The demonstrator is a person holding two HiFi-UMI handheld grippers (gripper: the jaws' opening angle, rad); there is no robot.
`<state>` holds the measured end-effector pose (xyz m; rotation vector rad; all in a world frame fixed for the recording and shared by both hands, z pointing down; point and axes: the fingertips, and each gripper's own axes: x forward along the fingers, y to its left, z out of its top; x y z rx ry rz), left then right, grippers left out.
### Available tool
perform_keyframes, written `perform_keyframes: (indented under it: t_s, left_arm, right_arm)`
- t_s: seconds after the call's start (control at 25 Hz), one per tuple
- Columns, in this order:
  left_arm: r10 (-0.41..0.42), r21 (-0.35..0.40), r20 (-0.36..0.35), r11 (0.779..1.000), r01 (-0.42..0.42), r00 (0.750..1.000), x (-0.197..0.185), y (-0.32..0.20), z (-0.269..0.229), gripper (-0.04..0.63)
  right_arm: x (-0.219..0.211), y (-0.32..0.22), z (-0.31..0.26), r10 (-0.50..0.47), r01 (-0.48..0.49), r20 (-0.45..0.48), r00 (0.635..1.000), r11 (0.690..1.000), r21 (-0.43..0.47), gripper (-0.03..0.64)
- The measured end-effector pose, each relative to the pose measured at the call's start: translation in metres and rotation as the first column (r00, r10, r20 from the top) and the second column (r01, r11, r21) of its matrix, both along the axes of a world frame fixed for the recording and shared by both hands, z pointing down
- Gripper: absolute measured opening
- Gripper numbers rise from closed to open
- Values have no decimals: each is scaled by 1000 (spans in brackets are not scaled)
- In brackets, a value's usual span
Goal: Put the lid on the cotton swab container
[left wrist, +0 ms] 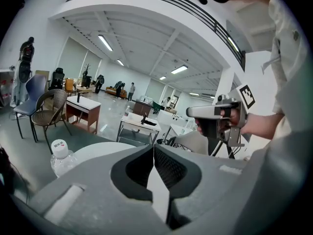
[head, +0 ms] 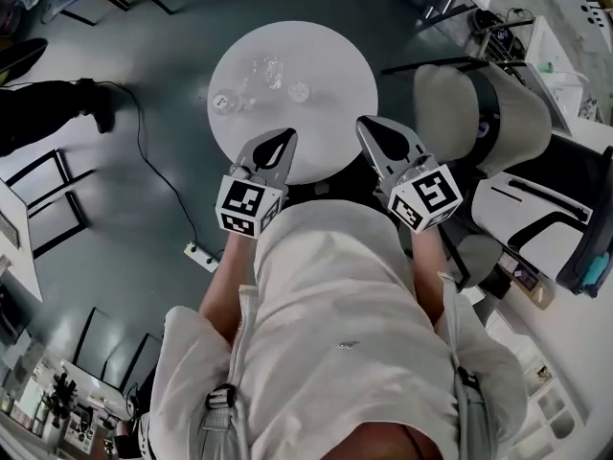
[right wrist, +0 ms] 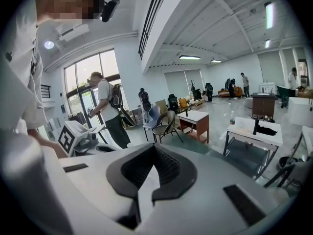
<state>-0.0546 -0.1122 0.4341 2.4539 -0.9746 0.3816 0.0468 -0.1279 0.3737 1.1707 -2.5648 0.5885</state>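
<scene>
Head view: the task had not yet begun, as far as I could judge. The left gripper (head: 285, 138) and the right gripper (head: 366, 126) were held side by side over the near edge of the round white worktop (head: 326, 56), each pressed together and carrying nothing. A clear piece that I took for the cotton swab container (head: 263, 70) lay toward the far side of the worktop. A small round piece, probably the lid (head: 299, 91), lay just beside it on the right. Both were too small and glassy to be sure of. They lay ahead of the grippers and well apart from them. A water bottle (head: 227, 101) stood to the container's left.

Left gripper view: the jaws met tip to tip with nothing between them. The view looked out level over the worktop and caught the bottle at the lower left, but neither container nor lid.

Right gripper view: the jaws were likewise pressed together and empty, and no task thing showed.

The next move would call for one gripper to spread, tip down and reach forward to the lid, while the other steadied the container.
</scene>
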Motion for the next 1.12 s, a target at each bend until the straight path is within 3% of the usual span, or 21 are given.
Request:
perform_keyframes:
  t_s: [0.52,1.12]
  left_arm:
    - [-4,-35,-19,999,3,1000,20,1,28,8]
    - [-57,-121,-24,991,54,998,10,17,62,8]
  right_arm:
    - [-4,-35,109,-163,153,-115,980,984,-93,6]
    - [-10,-69,219,-247,206,-272,930,964,-170,6]
